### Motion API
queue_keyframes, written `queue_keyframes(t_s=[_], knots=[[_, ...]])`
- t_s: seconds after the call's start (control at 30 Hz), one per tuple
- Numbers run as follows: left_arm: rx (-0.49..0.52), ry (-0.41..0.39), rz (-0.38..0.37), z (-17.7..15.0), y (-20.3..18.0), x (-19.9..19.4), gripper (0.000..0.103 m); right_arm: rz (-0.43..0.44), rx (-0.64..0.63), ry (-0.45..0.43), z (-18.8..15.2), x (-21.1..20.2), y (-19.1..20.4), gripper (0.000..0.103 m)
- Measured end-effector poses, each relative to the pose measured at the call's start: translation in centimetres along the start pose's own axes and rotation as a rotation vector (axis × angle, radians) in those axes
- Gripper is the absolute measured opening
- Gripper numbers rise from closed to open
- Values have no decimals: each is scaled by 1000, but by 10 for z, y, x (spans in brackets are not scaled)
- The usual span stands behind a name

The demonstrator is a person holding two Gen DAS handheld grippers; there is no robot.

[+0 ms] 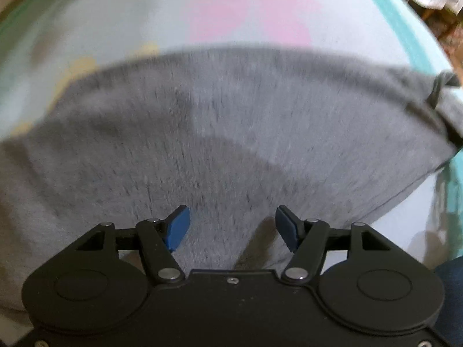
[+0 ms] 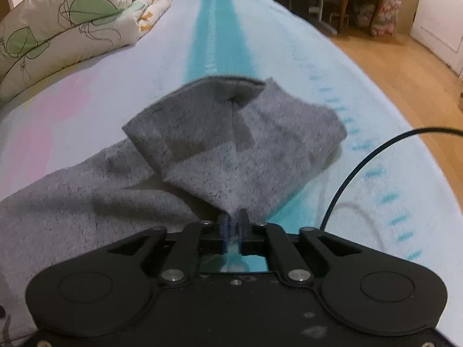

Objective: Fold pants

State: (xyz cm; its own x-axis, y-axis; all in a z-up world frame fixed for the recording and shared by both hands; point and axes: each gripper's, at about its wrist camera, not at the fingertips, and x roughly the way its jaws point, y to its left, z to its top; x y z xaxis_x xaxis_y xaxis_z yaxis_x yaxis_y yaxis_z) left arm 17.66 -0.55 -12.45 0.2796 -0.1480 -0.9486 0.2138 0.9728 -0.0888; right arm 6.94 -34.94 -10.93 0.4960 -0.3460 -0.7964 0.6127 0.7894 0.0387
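Grey knit pants [image 1: 231, 121] lie spread across a pale bed sheet [image 1: 144, 14] and fill most of the left wrist view. My left gripper [image 1: 232, 228] is open just above the grey cloth, its blue pads [image 1: 176, 228] apart and holding nothing. In the right wrist view the pants [image 2: 220, 144] are bunched, one end lifted and folded over itself. My right gripper [image 2: 233, 222] is shut on a corner of that lifted cloth, held above the sheet [image 2: 260, 43].
A flowered quilt and pillows [image 2: 58, 29] are piled at the far left of the bed. A black cable [image 2: 361, 162] arcs over the bed's right side. Wooden floor [image 2: 405, 66] and furniture lie beyond the right edge.
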Motion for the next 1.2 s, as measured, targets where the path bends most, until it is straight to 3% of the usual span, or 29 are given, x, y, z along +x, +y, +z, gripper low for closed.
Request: queue_keyframes(t_s=[0.03, 0.07, 0.17, 0.27, 0.43, 0.57, 0.73, 0.83, 0.93, 1.0, 1.2], knots=[[11, -10, 2, -1, 0, 3, 69, -2, 1, -10, 2, -4, 1, 25], [39, -31, 10, -3, -3, 2, 69, 3, 10, -29, 5, -9, 0, 30], [94, -40, 35, -7, -9, 4, 71, 68, 51, -60, 19, -20, -12, 32], [83, -56, 33, -9, -8, 5, 71, 114, 122, -64, 40, -21, -21, 34], [81, -69, 34, -12, -6, 5, 72, 74, 149, -93, 76, -24, -14, 36], [66, -72, 33, -18, -4, 0, 72, 94, 83, -79, 87, -23, 13, 37], [66, -68, 38, -20, -7, 1, 74, 112, -47, -84, 80, -18, 75, 36], [59, -63, 34, -18, -6, 0, 74, 67, -130, -70, 77, -4, 110, 36], [59, -60, 33, -18, -4, 0, 74, -45, -212, -46, 75, 11, 121, 30], [57, -59, 27, -16, -4, 1, 74, -109, -222, -32, 74, 14, 109, 30], [35, -51, 5, -12, 5, -2, 75, -270, -119, 39, 81, 11, 16, 31]])
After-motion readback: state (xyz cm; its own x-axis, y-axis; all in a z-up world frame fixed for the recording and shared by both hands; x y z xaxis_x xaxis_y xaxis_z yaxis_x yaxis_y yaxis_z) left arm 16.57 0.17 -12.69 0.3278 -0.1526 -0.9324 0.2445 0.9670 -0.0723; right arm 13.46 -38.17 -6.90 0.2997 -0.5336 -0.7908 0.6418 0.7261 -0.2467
